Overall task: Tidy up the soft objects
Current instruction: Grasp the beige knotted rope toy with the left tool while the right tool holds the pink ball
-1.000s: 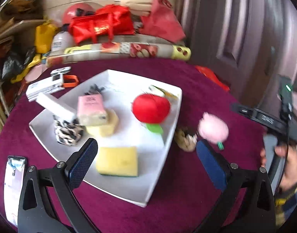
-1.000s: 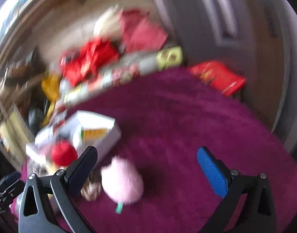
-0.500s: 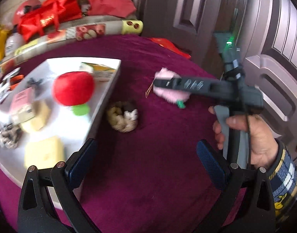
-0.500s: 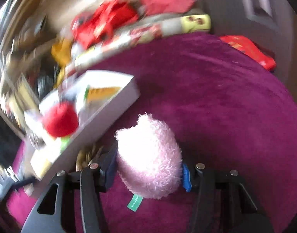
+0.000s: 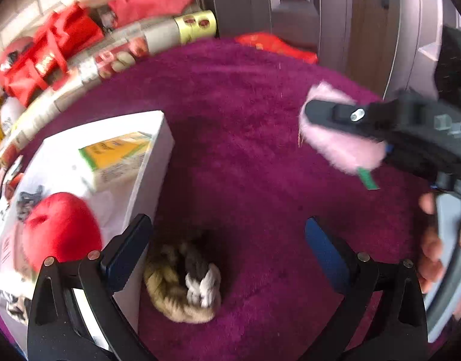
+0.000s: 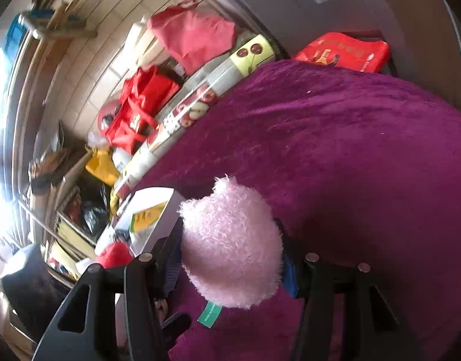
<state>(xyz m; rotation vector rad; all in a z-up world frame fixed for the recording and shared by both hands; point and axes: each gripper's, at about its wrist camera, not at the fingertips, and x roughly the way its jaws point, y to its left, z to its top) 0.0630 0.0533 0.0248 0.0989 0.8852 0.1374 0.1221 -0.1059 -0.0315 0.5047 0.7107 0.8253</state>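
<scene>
Plush magenta cloth covered the desk (image 5: 245,114), with a white tray (image 5: 158,162) of soft things at its left. The right hand-held gripper (image 6: 230,258) pinched a fluffy pink toy (image 6: 230,240) clear of the cloth, well right of the tray. The left hand-held gripper (image 5: 227,240) stood spread, a coiled braided rope (image 5: 185,285) lying low between its fingers, its curl running crosswise beside the tray wall, nearer this hand.
</scene>
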